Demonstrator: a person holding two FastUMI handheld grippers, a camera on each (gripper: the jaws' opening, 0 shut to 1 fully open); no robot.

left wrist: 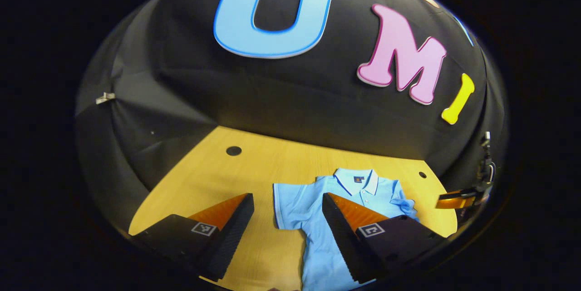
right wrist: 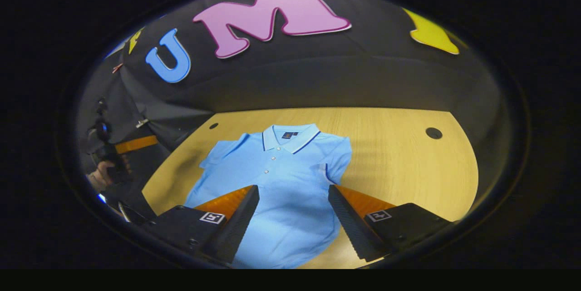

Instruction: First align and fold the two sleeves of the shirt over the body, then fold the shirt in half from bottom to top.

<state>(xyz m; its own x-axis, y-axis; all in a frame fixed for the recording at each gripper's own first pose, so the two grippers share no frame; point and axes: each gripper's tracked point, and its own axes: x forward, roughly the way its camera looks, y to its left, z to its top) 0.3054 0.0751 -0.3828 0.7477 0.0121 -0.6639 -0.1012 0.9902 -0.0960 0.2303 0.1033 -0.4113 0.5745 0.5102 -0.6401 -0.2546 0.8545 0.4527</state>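
A light blue polo shirt [left wrist: 317, 245] lies flat, collar away from me, on the wooden table [left wrist: 204, 177]. In the left gripper view its near sleeve [left wrist: 287, 204] spreads out sideways, and the far sleeve [left wrist: 404, 202] looks bunched against the body. My left gripper [left wrist: 288, 232] hovers open over that spread sleeve and the shirt's side. In the right gripper view the shirt [right wrist: 281, 177] is in the centre, with one sleeve [right wrist: 218, 155] spread left and the other sleeve [right wrist: 338, 161] lying close to the body. My right gripper [right wrist: 292, 218] stands open above the shirt's lower body.
The table has round cable holes [left wrist: 233, 150] [right wrist: 434, 133] near its back corners. Bare wood [right wrist: 399, 168] stretches to the right of the shirt. The right gripper [left wrist: 458, 198] shows at the table's far edge; a hand holds the left gripper [right wrist: 109, 159] at the left.
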